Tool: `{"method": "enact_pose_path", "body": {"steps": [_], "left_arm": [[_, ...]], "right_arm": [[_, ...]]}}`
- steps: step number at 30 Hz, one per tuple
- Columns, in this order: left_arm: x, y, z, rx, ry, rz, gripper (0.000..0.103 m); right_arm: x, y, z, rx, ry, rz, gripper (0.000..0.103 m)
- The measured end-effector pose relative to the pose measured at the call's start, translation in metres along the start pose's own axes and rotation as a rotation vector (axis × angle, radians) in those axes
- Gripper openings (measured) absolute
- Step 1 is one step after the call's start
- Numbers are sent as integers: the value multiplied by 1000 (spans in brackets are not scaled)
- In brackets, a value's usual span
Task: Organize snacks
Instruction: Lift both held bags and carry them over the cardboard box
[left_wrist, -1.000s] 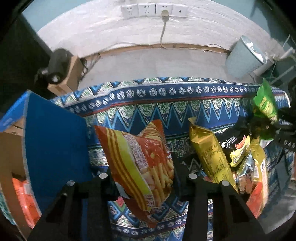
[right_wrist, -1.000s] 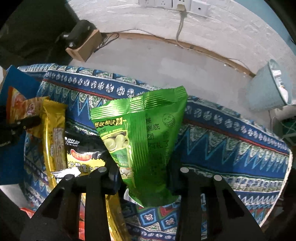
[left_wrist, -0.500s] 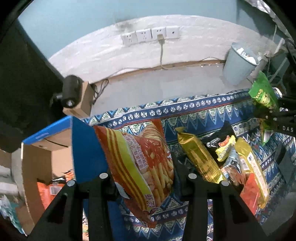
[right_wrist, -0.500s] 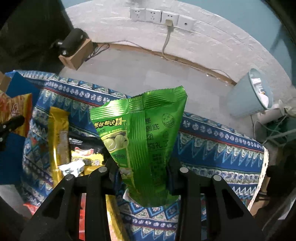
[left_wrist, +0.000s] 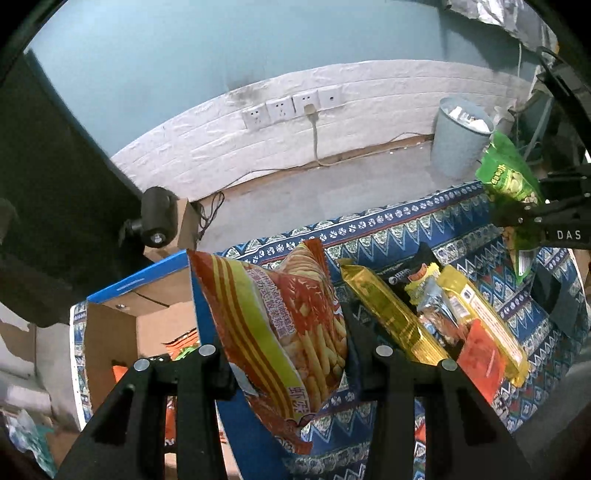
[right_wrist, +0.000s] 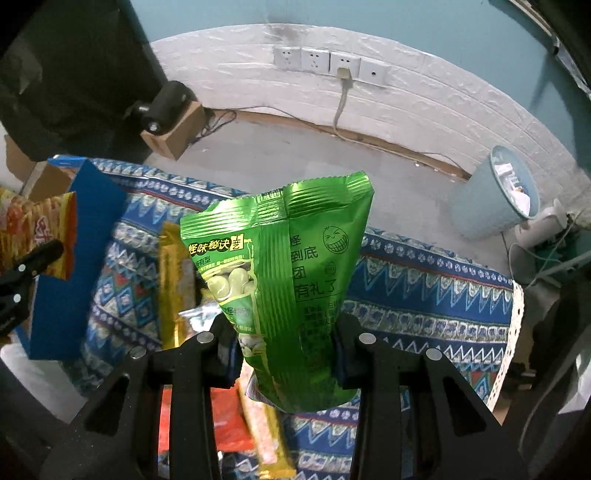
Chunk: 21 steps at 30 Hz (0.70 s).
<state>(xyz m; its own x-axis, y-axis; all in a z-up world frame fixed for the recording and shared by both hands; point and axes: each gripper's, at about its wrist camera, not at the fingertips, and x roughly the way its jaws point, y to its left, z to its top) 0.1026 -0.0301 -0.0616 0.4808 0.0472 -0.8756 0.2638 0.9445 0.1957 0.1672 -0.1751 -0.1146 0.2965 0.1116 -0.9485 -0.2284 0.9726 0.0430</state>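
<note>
Chips bag (left_wrist: 280, 325) clamped between left tongs (left_wrist: 288, 354).

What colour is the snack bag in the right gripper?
Shiny green foil snack bag; right wrist view shows it best.

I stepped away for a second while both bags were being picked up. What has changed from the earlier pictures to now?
Both grippers have risen: the patterned cloth and the snacks left on it look farther below, and more wall shows. The open cardboard box has come into fuller view beside the left gripper. Unchanged: the left gripper still clamps the orange fries bag, the right gripper the green snack bag.
</note>
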Motion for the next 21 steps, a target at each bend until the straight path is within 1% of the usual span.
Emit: {"method": "enact_pose_path", "body": {"steps": [13,17,21], "left_arm": [[-45,20,-19,-20,-74,38,44],[-56,29,-30,-33,-84,23,44],[-64,34,-39,-28,-98,34,44]], "right_arm": [[-36,23,-9,-10,-39,53,36],[-44,36,-10,-28,-50,71,36],[-51,50,-8,-52,-70,94,36]]}}
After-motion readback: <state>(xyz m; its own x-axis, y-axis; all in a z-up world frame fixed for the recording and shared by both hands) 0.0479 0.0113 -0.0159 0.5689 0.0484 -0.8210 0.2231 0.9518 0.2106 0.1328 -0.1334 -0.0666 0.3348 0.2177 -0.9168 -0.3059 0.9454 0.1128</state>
